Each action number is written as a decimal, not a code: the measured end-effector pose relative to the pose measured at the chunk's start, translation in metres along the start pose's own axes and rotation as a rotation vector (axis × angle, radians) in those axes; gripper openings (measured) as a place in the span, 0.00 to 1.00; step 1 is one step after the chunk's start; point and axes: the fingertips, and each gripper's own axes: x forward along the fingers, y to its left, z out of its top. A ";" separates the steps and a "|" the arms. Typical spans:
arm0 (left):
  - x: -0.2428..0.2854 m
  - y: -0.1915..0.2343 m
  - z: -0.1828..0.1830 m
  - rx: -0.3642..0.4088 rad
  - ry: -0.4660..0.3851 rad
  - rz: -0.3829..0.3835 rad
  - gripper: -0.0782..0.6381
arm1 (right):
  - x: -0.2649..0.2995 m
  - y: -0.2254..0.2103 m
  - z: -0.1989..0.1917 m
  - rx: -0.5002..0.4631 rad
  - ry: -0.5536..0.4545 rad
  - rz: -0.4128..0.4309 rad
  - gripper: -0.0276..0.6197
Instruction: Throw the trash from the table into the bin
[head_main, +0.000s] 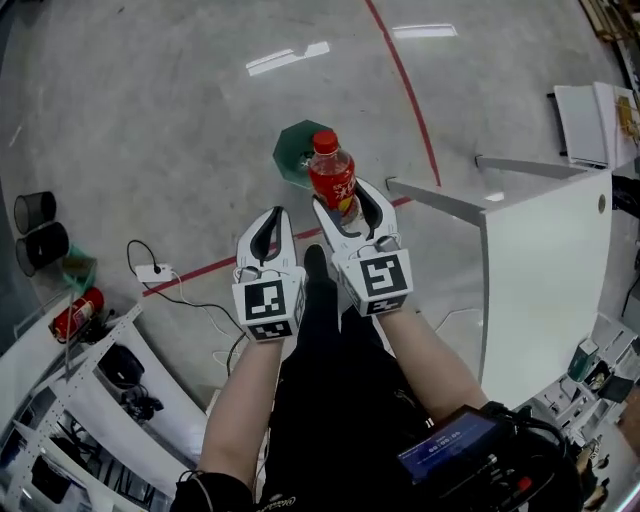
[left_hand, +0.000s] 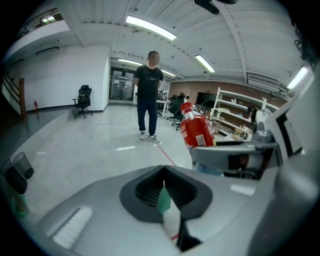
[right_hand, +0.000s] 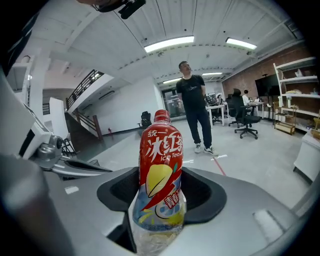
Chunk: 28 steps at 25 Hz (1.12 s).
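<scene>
The right gripper (head_main: 345, 200) was clamped on a red-labelled iced-tea bottle (right_hand: 160, 170), its two jaws pressed against the lower, clear part of the bottle from either side, with the bottle upright and its red cap on top. The green bin (head_main: 293, 152) stood on the grey floor (head_main: 150, 110), and in the head view the bottle showed in front of the bin's right edge, overlapping it, held up off the floor. The left gripper (head_main: 277, 213) was to the left of the bottle and nearer the person than the bin, its jaws drawn together with only a thin slit between them and nothing gripped. A red line (head_main: 405, 80) painted on the floor ran past the bin's right side. The white table (head_main: 540, 260) stood well to the right of the bin. Far to the left of the bin sat two black mesh baskets (head_main: 38, 228), and a white power strip (head_main: 155, 271) lay on the floor between them and the bin. In the right gripper view a person (right_hand: 194, 105) in dark clothes stood on the floor beyond the bottle.
</scene>
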 end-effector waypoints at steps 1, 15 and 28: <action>0.009 0.008 -0.009 -0.017 0.007 0.010 0.12 | 0.015 -0.003 -0.011 0.004 0.009 -0.005 0.45; 0.023 0.061 -0.075 -0.072 0.091 0.066 0.12 | 0.158 -0.026 -0.107 -0.056 0.088 -0.050 0.46; 0.038 0.052 -0.082 -0.053 0.103 0.038 0.12 | 0.174 -0.036 -0.115 -0.067 0.075 -0.032 0.67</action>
